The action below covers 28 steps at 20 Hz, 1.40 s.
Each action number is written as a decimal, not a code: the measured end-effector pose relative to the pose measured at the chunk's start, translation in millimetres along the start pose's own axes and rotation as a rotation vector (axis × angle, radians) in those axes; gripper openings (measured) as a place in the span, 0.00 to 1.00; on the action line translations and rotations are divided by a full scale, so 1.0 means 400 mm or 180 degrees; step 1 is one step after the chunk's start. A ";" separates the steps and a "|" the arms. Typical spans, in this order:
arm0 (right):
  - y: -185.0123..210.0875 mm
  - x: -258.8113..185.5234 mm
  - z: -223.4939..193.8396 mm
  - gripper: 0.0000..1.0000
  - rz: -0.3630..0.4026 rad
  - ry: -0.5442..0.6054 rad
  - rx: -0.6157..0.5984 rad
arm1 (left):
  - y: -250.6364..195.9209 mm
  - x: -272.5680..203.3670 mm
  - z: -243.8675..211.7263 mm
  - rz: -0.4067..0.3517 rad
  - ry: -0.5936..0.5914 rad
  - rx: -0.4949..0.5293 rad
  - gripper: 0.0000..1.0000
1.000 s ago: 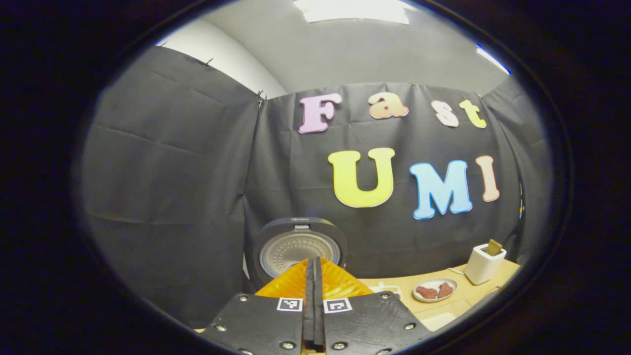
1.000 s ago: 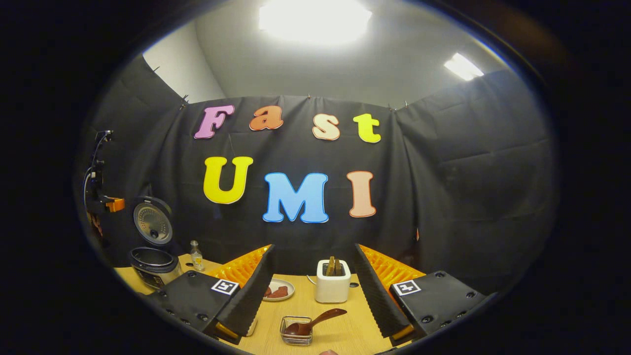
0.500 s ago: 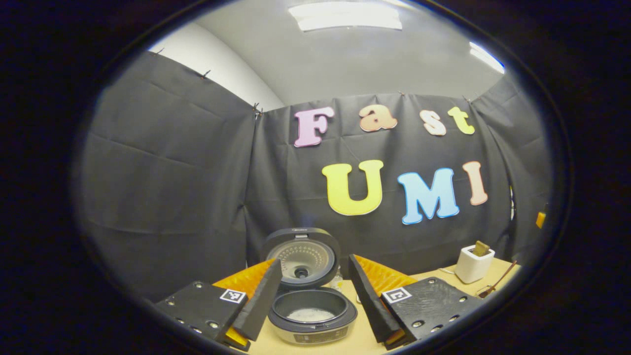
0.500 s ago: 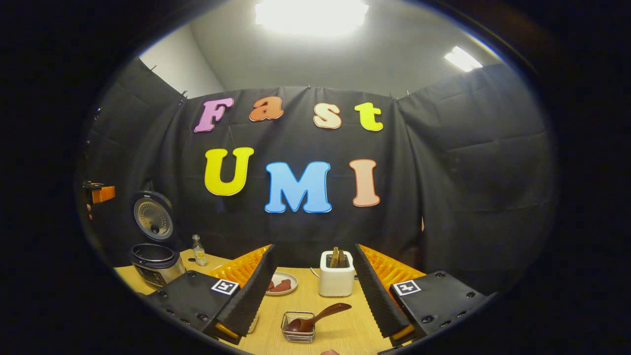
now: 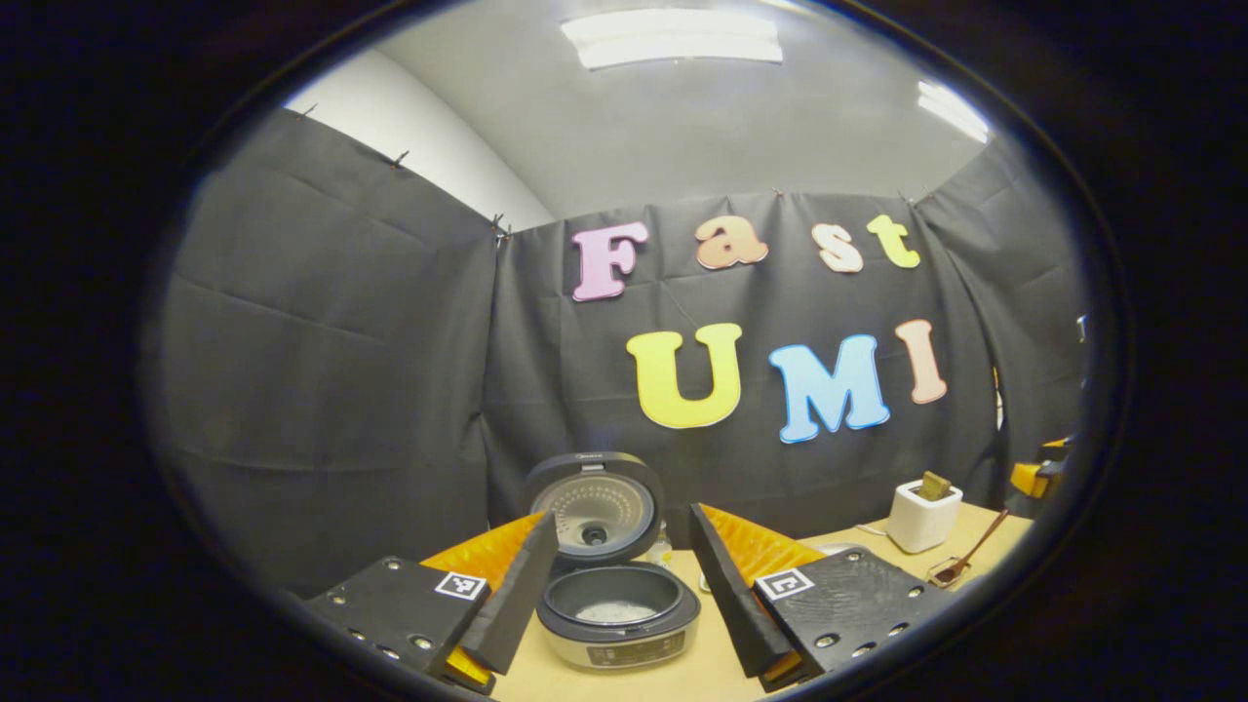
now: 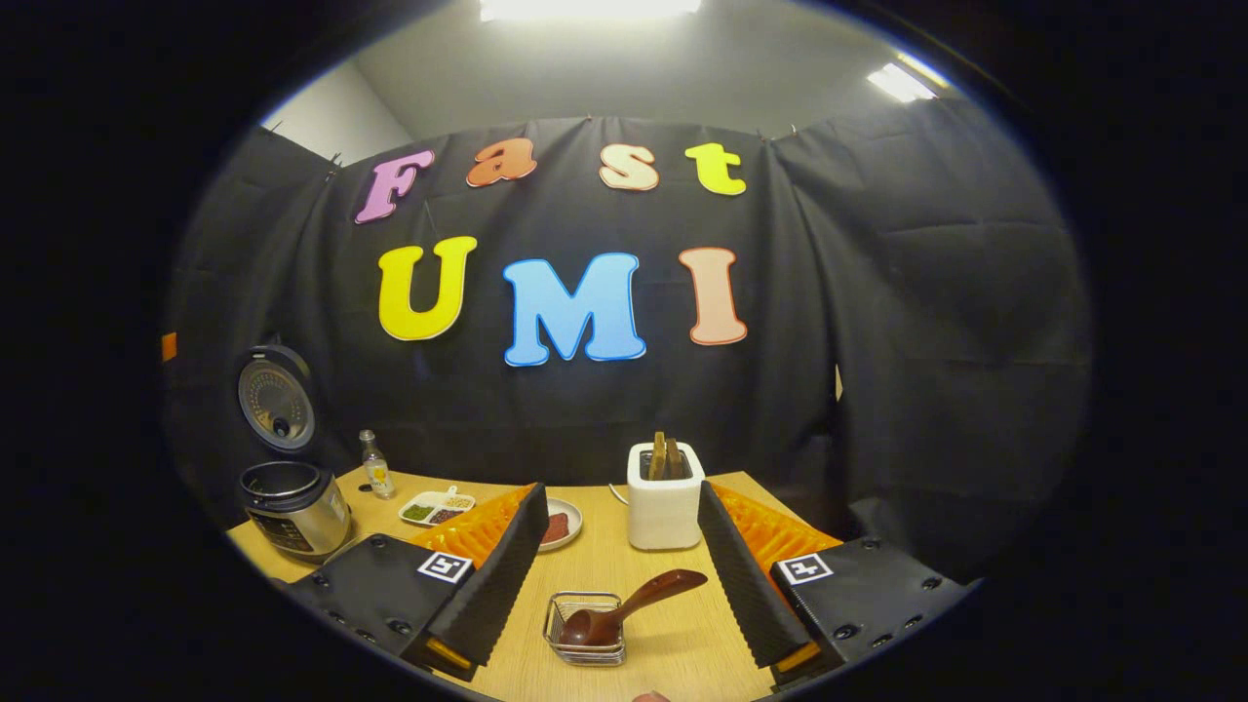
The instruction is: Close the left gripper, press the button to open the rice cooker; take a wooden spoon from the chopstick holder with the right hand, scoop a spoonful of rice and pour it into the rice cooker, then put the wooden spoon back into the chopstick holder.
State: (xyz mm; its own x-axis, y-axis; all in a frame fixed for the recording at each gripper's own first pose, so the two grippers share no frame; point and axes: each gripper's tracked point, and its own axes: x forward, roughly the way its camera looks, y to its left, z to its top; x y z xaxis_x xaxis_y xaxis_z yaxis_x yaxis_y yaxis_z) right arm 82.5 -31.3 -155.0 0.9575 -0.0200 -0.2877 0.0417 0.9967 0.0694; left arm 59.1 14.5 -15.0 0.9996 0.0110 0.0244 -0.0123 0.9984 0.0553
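The rice cooker (image 5: 618,609) stands lid-up on the bench (image 6: 673,658), so the left gripper (image 5: 621,585) hangs before it with jaws released. The right gripper (image 6: 620,575), jaws spread and empty, frames the wooden spoon (image 6: 624,609) leaning in the wire chopstick holder (image 6: 585,643), far right of the cooker.

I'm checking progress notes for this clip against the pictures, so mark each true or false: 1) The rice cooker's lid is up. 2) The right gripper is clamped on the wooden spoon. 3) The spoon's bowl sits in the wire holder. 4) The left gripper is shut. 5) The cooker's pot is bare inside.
1) True: the rice cooker stands with its lid raised.
2) False: the right gripper is open, short of the wooden spoon.
3) True: it rests in the wire holder, handle leaning out.
4) False: the left gripper is open.
5) False: some white rice lies inside.
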 end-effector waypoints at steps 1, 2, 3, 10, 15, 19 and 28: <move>-0.008 0.015 -0.019 0.97 -0.0033 0.0056 0.0018 | 0.006 -0.007 0.003 0.0007 -0.0004 -0.0009 0.83; -0.016 0.030 -0.042 0.98 -0.0060 0.0119 0.0040 | 0.011 -0.011 0.003 0.0008 -0.0004 -0.0015 0.83; -0.025 0.042 -0.064 0.98 -0.0091 0.0185 0.0075 | 0.017 -0.012 0.003 0.0018 0.0009 -0.0011 0.84; -0.062 0.107 -0.248 0.93 -0.0230 0.0758 0.0436 | 0.045 -0.022 -0.010 0.0048 0.0071 -0.0008 0.83; -0.043 0.129 -0.370 0.97 -0.0208 0.1210 0.0984 | 0.061 -0.016 -0.023 0.0068 0.0124 0.0000 0.83; -0.027 0.141 -0.387 0.68 -0.0197 0.1316 0.1396 | 0.073 -0.013 -0.036 0.0088 0.0179 -0.0016 0.84; 0.042 0.121 -0.284 0.09 -0.0060 0.1143 0.1240 | 0.096 -0.016 -0.025 0.0112 0.0125 -0.0028 0.84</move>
State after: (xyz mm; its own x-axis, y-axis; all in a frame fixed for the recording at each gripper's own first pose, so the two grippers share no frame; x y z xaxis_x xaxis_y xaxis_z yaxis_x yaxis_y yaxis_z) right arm 97.1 -6.7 -276.5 0.8004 0.0585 -0.5966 0.2263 0.8921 0.3911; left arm 52.3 53.1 -23.2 0.9988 0.0482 -0.0130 -0.0475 0.9978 0.0462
